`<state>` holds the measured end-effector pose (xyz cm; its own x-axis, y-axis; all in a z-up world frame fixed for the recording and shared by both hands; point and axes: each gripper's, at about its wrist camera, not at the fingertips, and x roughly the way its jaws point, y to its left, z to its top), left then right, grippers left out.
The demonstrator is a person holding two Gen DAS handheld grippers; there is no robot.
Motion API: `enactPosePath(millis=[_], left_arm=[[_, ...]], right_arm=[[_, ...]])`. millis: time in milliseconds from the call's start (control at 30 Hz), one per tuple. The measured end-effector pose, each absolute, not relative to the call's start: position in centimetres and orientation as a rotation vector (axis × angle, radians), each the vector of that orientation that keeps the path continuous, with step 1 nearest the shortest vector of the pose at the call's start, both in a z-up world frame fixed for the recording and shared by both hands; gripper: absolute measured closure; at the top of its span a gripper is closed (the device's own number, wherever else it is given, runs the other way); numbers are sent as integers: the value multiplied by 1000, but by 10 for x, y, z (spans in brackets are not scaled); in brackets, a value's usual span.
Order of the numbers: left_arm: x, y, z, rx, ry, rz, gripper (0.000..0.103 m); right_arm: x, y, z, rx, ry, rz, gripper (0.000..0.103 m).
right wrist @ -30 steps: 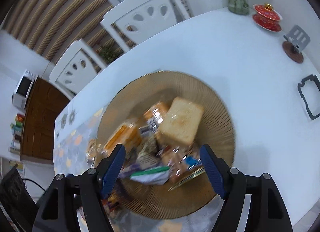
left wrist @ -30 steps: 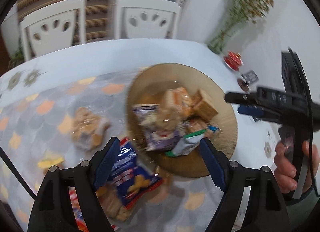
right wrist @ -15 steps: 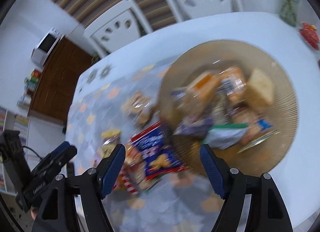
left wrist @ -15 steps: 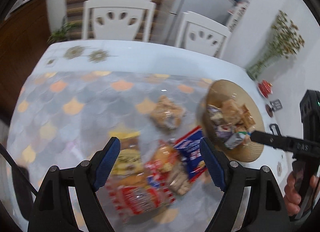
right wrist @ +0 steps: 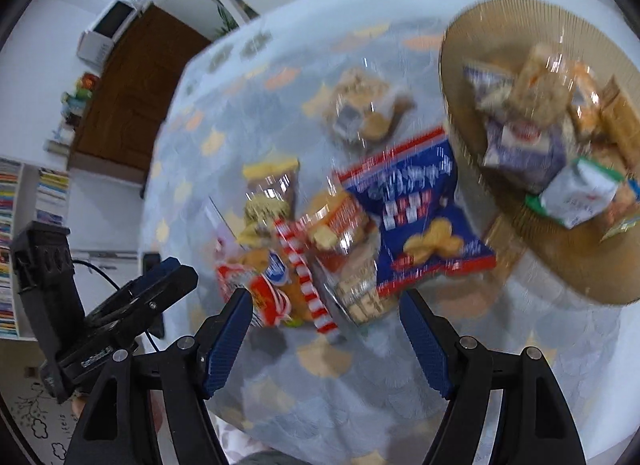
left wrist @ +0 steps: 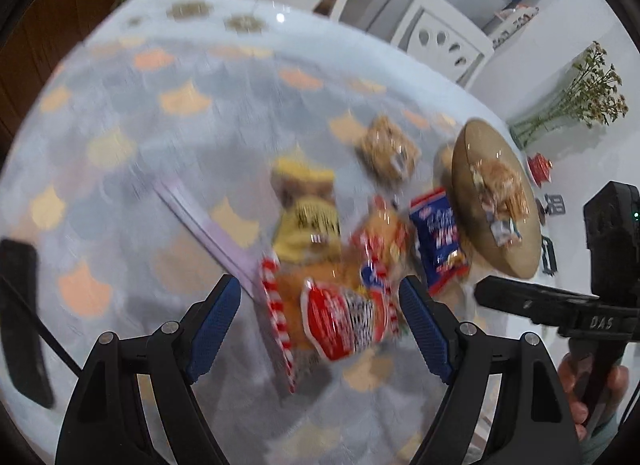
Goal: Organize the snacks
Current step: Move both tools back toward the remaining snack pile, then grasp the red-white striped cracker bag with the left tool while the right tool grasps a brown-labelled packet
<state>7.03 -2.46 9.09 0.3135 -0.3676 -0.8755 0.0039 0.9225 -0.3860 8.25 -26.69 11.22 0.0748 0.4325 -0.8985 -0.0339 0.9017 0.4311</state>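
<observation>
Nearest the left wrist camera, the left gripper (left wrist: 320, 323) is hanging over the patterned tablecloth (left wrist: 120, 169) with its blue-padded jaws spread wide and gripping nothing; a red-and-white striped snack packet (left wrist: 340, 321) is lying on the cloth in the gap between them, untouched. The right gripper (right wrist: 324, 335) is likewise standing released and empty, its jaws framing the near edge of the same heap, where the striped packet (right wrist: 280, 289) is resting against a clear pack of square crackers (right wrist: 352, 261). Just beyond, a blue bag with a red border (right wrist: 416, 221) is lying flat, its far corner reaching up to the rim of the tan ribbed plate (right wrist: 560, 265). To its left a yellow-and-brown packet (right wrist: 268, 193) is sitting, and farther back a clear-wrapped brown cake (right wrist: 364, 109) is lying alone on the cloth. The plate is holding several more wrapped snacks piled together (right wrist: 536, 125), blurred by motion. Beyond the table, two white chairs (left wrist: 440, 41) are standing at its far edge, and a vase of dried flowers (left wrist: 576, 97) is standing near the wall.
</observation>
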Motion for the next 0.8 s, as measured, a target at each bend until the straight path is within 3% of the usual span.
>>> enactPosePath(millis=[200,467,567,800], left_arm=[[70,-22,61,-476,1293,-254,23],[91,-32,79,-344,1208,-308,23],[101,-46,68,-276,1252,-370,23],[80,-62,57,-119,1321,-459,23]], right_arm=[[69,-274,57,524,1607,216,31],[79,-282,32,604,1563,-44,32],[80,-276,33,551,1524,-114,33],[78,-255,40,368,1503,-67,57]])
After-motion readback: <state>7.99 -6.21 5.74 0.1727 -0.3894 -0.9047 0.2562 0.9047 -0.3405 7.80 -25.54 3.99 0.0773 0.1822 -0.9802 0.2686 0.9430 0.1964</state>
